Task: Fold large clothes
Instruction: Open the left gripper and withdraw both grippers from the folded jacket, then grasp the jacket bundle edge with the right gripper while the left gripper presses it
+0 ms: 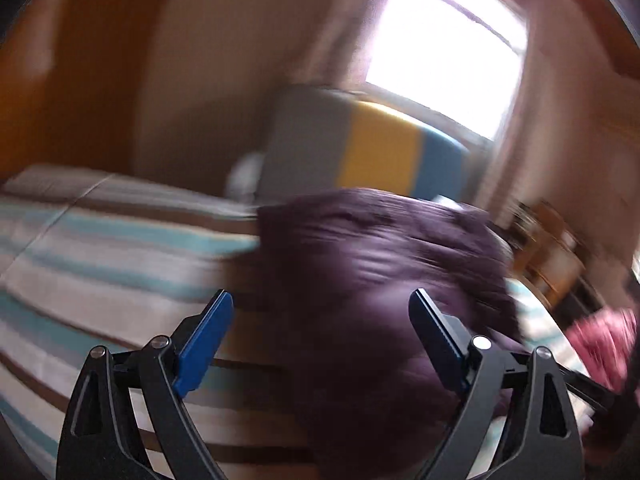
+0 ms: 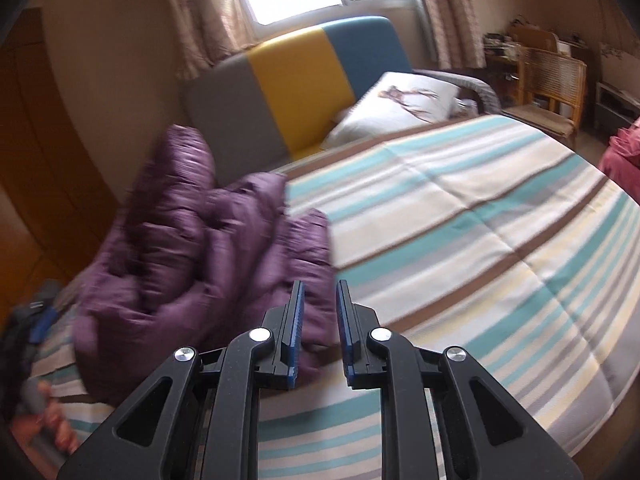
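Lying crumpled, purple jacket (image 2: 208, 240) on striped bed (image 2: 480, 232); possibly quilted, no legible labels.

Daylight floods in from the window (image 1: 444, 52) at my one o'clock, blown out white. My left wrist view is smeared throughout. On the right, only the purple jacket (image 2: 200, 240) at nine o'clock blurs. Fisheye edges curve, corners go black.

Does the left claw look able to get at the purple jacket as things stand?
Probably yes: the left claw is wide open with the purple jacket directly ahead on the bed, nothing between them.
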The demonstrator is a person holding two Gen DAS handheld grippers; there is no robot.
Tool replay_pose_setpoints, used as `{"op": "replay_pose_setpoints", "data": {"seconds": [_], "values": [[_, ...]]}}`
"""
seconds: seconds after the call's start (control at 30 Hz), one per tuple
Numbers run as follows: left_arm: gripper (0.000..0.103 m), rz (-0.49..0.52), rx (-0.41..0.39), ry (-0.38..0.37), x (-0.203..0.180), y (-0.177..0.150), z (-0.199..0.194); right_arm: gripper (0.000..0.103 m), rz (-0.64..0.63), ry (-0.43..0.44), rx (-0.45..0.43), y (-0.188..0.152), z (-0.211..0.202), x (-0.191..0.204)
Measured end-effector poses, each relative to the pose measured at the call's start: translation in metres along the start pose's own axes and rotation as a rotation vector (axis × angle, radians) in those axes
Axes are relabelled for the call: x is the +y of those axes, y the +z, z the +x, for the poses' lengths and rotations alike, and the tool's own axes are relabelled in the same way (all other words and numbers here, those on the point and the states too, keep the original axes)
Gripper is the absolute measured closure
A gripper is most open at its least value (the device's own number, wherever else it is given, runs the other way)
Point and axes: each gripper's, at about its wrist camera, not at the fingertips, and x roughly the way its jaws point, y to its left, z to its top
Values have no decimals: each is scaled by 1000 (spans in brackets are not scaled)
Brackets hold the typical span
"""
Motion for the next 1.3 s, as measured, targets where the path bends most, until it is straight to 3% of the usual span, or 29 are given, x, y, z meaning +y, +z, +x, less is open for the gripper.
{"op": "replay_pose_setpoints", "data": {"seconds": [0.03, 0.07, 0.13, 0.2, 0.4, 0.57, 0.67, 0.93, 1.17, 1.3], "values": [[15, -18, 17, 7, 8, 1, 10, 43, -2, 12, -13, 2, -3, 6], [15, -7, 53, 2, 10, 1, 23, 40, -12, 31, -32, 5, -7, 13], [21, 63, 119, -25, 3, -6, 39, 41, -66, 64, -49, 12, -9, 29], [22, 136, 117, -25, -10, -11, 45, 43, -132, 64, -59, 19, -10, 47], [28, 224, 135, -64, -38, -21, 50, 65, -251, 142, -35, 42, 6, 93], [30, 252, 153, -86, -47, -22, 49, 66, -323, 136, 56, 56, 53, 125], [30, 269, 156, -86, -52, -23, 44, 66, -406, 63, 75, 56, 80, 134], [28, 385, 156, -91, -80, -29, 47, 67, -302, -126, 109, 41, 114, 62], [27, 473, 134, -45, -104, -43, 54, 67, -187, -52, 94, 28, 134, 24], [27, 454, 151, -49, -100, -39, 51, 67, -180, -10, 76, 30, 116, 23]]}}
